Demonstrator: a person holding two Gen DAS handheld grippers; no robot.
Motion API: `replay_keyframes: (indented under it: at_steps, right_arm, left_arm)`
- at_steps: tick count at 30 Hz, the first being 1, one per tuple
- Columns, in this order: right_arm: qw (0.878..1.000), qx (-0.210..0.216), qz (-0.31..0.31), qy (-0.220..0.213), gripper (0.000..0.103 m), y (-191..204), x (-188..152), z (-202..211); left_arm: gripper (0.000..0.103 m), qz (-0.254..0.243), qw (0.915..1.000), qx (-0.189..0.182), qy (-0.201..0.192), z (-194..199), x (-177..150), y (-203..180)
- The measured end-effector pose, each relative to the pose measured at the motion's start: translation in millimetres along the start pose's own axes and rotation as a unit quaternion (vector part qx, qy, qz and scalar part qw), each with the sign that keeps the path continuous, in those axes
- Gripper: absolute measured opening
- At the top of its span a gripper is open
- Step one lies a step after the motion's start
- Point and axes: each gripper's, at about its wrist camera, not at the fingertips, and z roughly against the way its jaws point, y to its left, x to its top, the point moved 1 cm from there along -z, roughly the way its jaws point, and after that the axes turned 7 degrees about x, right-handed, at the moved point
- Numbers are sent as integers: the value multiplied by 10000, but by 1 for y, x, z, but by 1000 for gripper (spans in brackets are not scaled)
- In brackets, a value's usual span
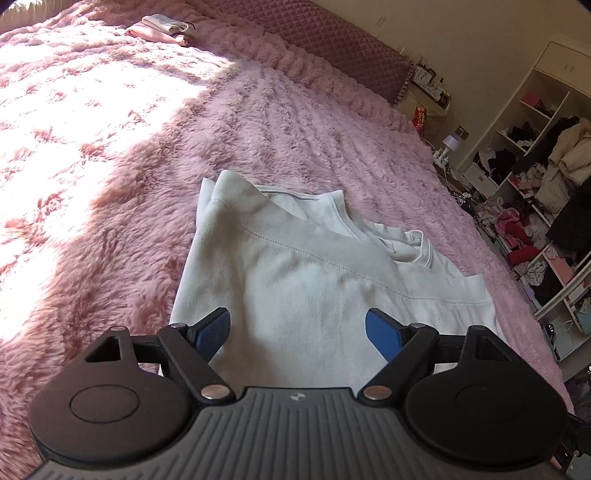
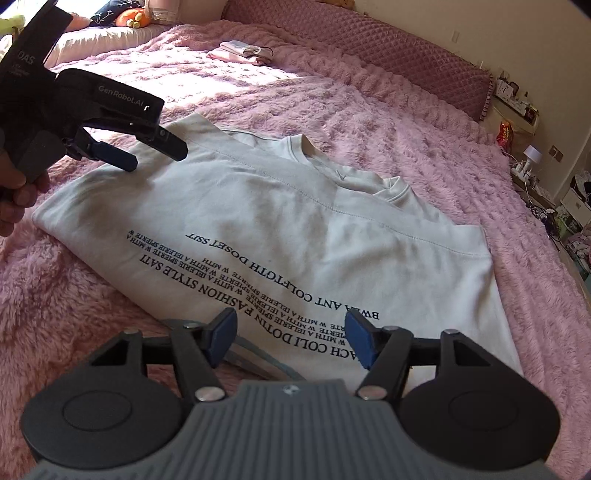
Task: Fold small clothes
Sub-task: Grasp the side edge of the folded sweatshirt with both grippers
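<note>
A white T-shirt (image 2: pixel 295 229) with black printed text lies on the pink fluffy bed cover, sides folded in, collar toward the far side. It also shows in the left wrist view (image 1: pixel 295 273). My left gripper (image 1: pixel 297 332) is open and empty, hovering over the shirt's left part; it shows from outside in the right wrist view (image 2: pixel 157 157), above the shirt's left shoulder. My right gripper (image 2: pixel 290 336) is open and empty, just above the shirt's near hem over the printed text.
The pink bed cover (image 1: pixel 110 147) spreads all around. A small stack of folded clothes (image 2: pixel 242 51) lies at the far side, also in the left wrist view (image 1: pixel 162 29). A padded headboard (image 2: pixel 406 55) runs behind. Cluttered shelves (image 1: pixel 535 184) stand to the right.
</note>
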Motion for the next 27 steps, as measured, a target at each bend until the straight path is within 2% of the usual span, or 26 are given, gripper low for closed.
replay_keyframes:
  at_steps: [3,7,11,14,17,20,27]
  right_arm:
    - [9983,206,492,-253,61,36,6,3]
    - [9899,439,1251,-499,61,91,8,-7]
    - [9743,307,2087,-793,61,137,6,-20]
    - [9608,106,2584,-997,61,164,10,-34]
    - [9546,88,2785,-1053,61,179,17,-48]
    - [9508,71,2875,-1148,62,191,27,-61]
    - [9538,70,2744,-1225,62,202,49,-85]
  left_arm:
    - [97,425,9990,18,-96,9,14,28]
    - [97,1062,9942,-19,156,2,20,64]
    - [97,1289,9900,-125,554,-15,18,85]
    - [97,1400,9872,-376,666,-26,20,94]
    - [97,1446,9831,-726,851,-42,27,98]
    - [97,1296,9831,-841,982,-57,37,95]
    - [97,1404,9763,-1188,1139,-94,54,84]
